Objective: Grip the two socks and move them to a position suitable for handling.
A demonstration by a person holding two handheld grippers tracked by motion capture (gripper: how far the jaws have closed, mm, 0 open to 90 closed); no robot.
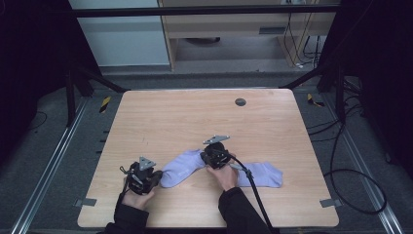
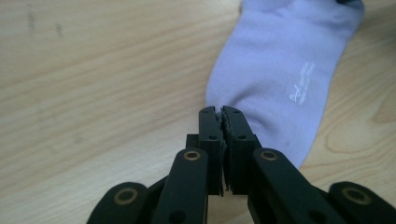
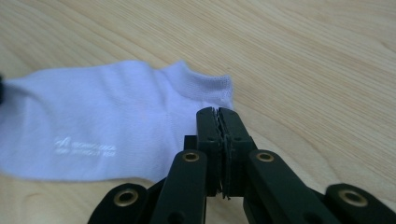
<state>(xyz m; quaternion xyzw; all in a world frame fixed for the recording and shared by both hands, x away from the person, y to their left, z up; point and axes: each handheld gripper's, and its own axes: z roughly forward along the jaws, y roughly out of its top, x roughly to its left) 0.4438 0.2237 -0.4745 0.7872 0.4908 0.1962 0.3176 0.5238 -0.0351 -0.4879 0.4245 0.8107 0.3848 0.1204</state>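
A lavender sock (image 1: 182, 168) with small white lettering lies slanted on the wooden table (image 1: 195, 117), near its front. My left gripper (image 1: 158, 179) is at the sock's lower left end. In the left gripper view the jaws (image 2: 220, 112) are pressed together on the edge of the sock (image 2: 280, 70). My right gripper (image 1: 205, 158) is at the sock's upper right end. In the right gripper view the jaws (image 3: 217, 112) are closed on the corner of the sock (image 3: 116, 116), by its ribbed cuff. Both grippers sit low at the table.
A second lavender sock (image 1: 265, 174) lies flat to the right of the right hand. A small grey round disc (image 1: 240, 102) sits in the tabletop near the far edge. The right gripper's black cable (image 1: 253, 190) trails back over the front edge.
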